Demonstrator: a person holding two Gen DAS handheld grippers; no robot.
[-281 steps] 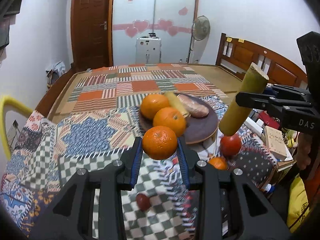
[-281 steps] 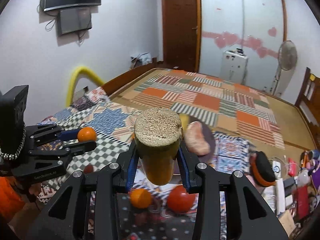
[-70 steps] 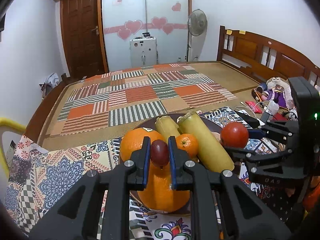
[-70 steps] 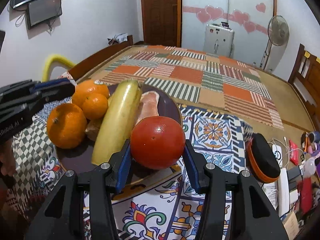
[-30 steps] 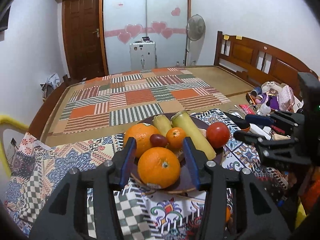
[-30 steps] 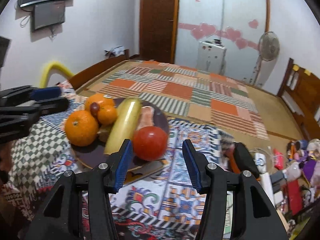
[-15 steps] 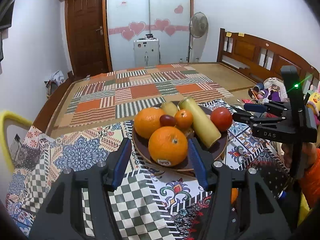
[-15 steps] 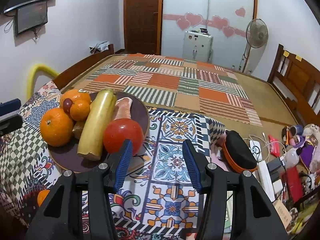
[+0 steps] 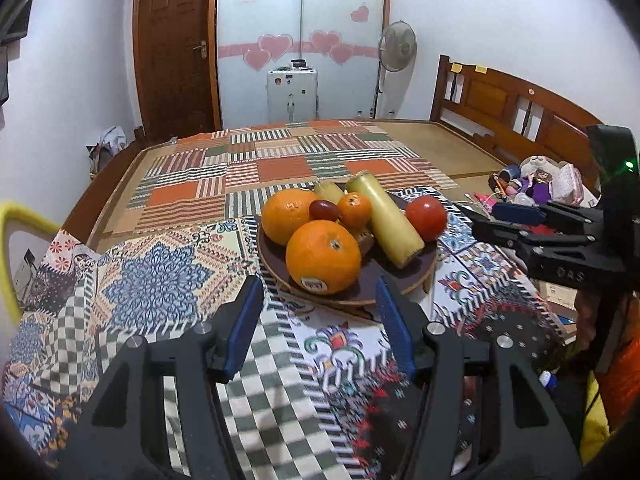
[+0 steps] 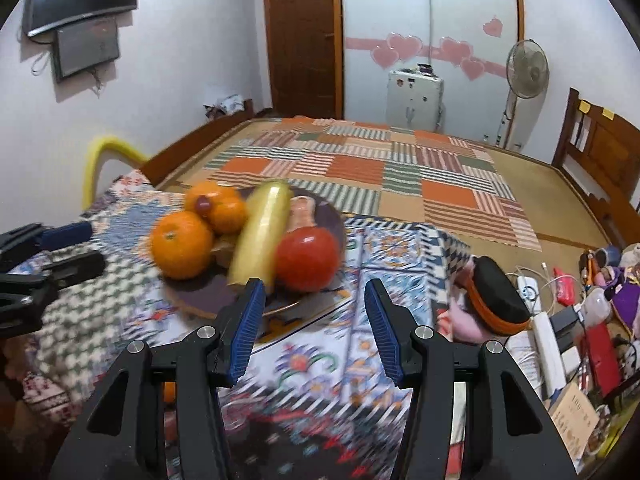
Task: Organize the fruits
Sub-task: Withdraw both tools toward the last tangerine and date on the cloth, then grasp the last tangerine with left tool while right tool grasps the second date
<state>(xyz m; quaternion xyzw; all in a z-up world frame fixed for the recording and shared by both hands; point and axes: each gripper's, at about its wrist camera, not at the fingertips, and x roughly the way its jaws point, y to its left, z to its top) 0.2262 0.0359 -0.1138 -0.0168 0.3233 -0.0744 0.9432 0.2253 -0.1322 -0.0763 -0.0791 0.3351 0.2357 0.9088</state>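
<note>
On the patterned cloth [image 9: 168, 280] sits the plate [image 9: 416, 276]; in it, seen from the left wrist, the large orange [image 9: 323, 256] lies nearest, the cane piece [image 9: 386, 218] to its right, the tomato [image 9: 426, 218] rightmost; the grape [image 9: 323, 210] rests behind, between two oranges.

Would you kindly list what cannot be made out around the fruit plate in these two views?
- Pale item under the fruit, left wrist view: hidden by the front orange and the yellow stalk.
- Orange's sticker, left wrist view: print too small.
- Orange thing, right wrist view: mostly behind a gripper finger.
- Plate and cloth, right wrist view: motion-blurred.
</note>
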